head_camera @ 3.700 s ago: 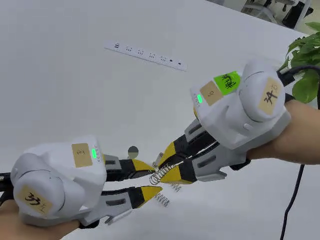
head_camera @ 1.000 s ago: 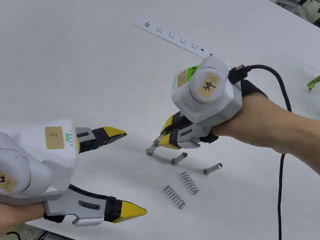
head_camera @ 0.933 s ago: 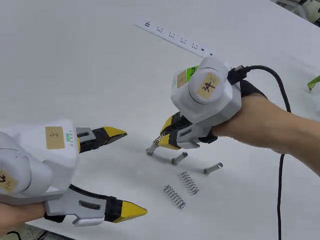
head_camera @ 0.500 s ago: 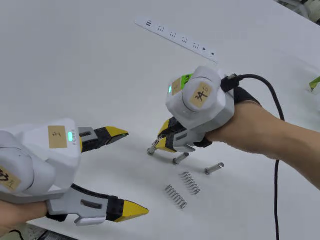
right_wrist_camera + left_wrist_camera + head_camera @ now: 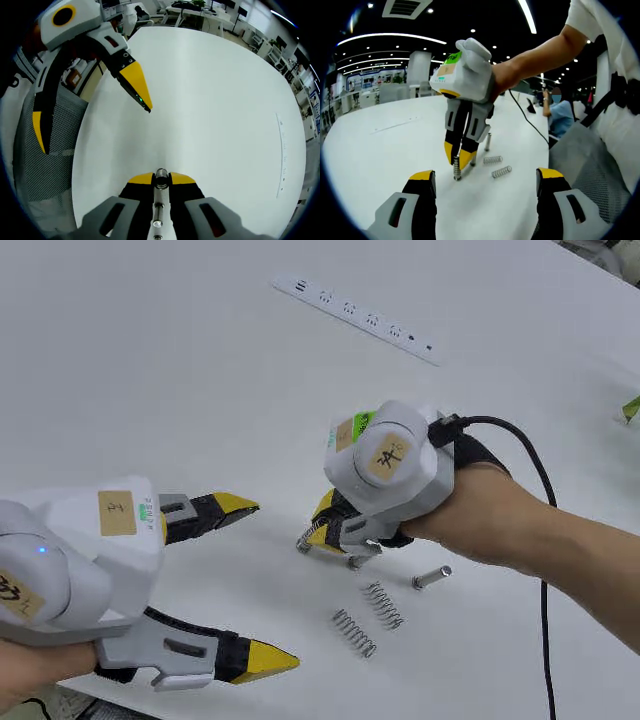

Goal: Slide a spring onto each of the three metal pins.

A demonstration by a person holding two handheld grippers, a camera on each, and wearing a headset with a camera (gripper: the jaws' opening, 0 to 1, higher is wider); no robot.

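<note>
My right gripper (image 5: 318,534) is shut on a metal pin (image 5: 456,168) with a spring coiled around it, the pin's lower end at the white table (image 5: 150,370). That pin (image 5: 160,176) shows between the yellow jaws in the right gripper view. A second pin (image 5: 357,562) lies half hidden under the right gripper, and a third pin (image 5: 431,577) lies to its right. Two loose springs (image 5: 381,604) (image 5: 353,632) lie in front of them. My left gripper (image 5: 262,583) hangs open to the left, holding nothing, a short way from the held pin.
A white power strip (image 5: 357,318) lies at the far side of the table. A black cable (image 5: 535,490) runs from the right gripper toward the near edge. A green leaf (image 5: 632,405) pokes in at the right edge.
3.7 s ago both grippers met around a spring and pin; the left has since drawn back and opened. Over the last second the right gripper sank toward the table with the pin.
</note>
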